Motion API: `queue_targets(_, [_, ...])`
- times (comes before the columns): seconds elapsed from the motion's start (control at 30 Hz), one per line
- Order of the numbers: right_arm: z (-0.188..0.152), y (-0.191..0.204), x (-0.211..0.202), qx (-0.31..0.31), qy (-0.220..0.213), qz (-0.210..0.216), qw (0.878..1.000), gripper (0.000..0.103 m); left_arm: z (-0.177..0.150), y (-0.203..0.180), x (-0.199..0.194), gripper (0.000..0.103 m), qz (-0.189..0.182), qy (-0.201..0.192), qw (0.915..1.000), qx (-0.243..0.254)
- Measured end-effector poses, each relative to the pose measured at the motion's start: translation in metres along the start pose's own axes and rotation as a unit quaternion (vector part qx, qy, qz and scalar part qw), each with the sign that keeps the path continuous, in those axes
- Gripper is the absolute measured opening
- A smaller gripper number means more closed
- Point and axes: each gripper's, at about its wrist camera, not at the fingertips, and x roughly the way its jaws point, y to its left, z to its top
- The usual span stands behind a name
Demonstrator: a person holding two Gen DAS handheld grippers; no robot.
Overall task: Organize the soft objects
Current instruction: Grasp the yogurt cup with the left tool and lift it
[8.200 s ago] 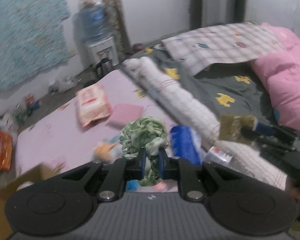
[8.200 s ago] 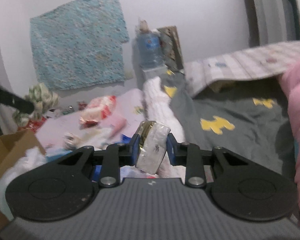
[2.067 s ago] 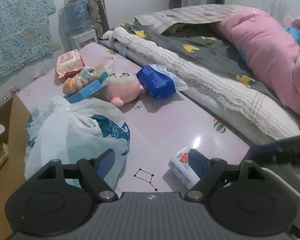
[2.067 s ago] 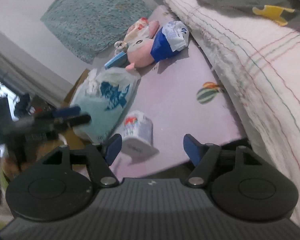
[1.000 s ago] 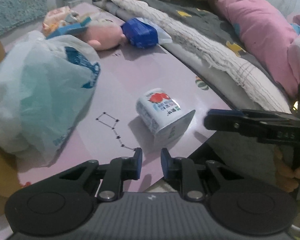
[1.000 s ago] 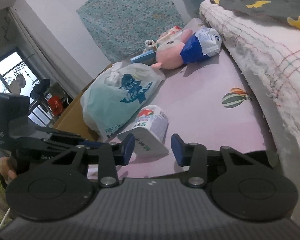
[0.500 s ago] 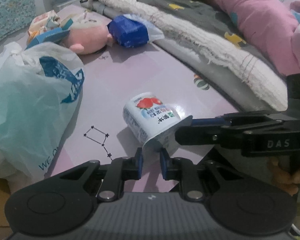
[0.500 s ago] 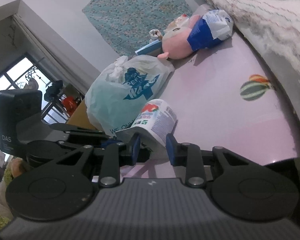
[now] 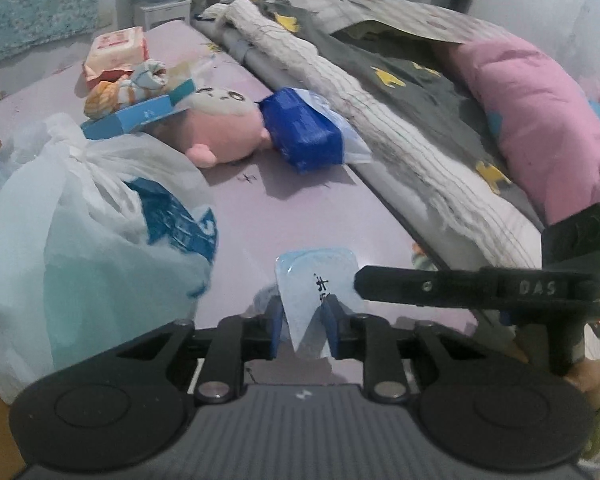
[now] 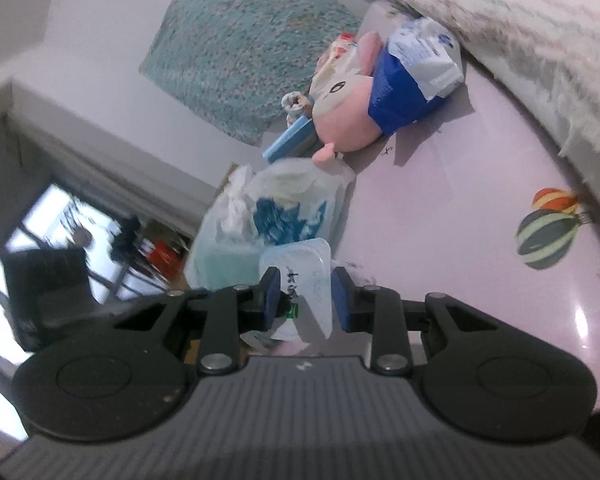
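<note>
Nearest, both grippers are pinching one tissue pack [image 9: 315,280]: the left gripper [image 9: 300,330] is easing its jaws apart around the lower end, while the right gripper [image 10: 304,300] is clamping it. Just beyond, a tied plastic bag [image 9: 88,232] is lying on the mat [image 9: 300,208]. Farther off, the pink plush [image 9: 220,128] and blue packet [image 9: 303,136] are waiting (most sorting seems undone).

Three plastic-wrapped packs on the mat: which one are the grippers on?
The small pale-blue tissue pack, pinched between the left gripper fingers, whose jaws are opening, and the right gripper. The dark-blue pack and red-printed pack lie untouched farther back.
</note>
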Motion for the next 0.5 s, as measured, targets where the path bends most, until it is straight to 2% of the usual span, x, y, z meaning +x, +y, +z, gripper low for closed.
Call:
queue_targets(0.1, [0.004,-0.008,0.008,0.043,0.001,0.027,0.999,0.029,0.004,0.003,0.000,0.045,0.004,0.001,1.0000,0.001])
queue_targets(0.13, [0.004,-0.010,0.010,0.051,0.001,0.034,0.998,0.029,0.004,0.004,-0.001,0.058,0.001,0.002,1.0000,0.000])
queue_targets(0.17, [0.004,-0.010,0.011,0.055,0.001,0.039,0.998,0.029,0.005,0.005,-0.001,0.066,-0.002,0.001,1.0000,0.000])
queue_targets(0.27, [0.006,-0.012,0.008,0.062,-0.006,0.036,0.997,0.030,0.009,0.003,0.002,0.076,-0.005,0.009,0.9999,0.002])
queue_targets(0.4, [0.013,-0.007,-0.007,0.039,-0.031,0.006,0.999,0.032,0.016,-0.004,0.013,0.077,0.014,0.019,0.9997,0.012])
queue_targets(0.5, [0.026,0.005,-0.015,-0.015,-0.042,-0.040,0.998,0.043,0.021,-0.011,0.027,0.078,0.048,0.041,0.9977,0.023])
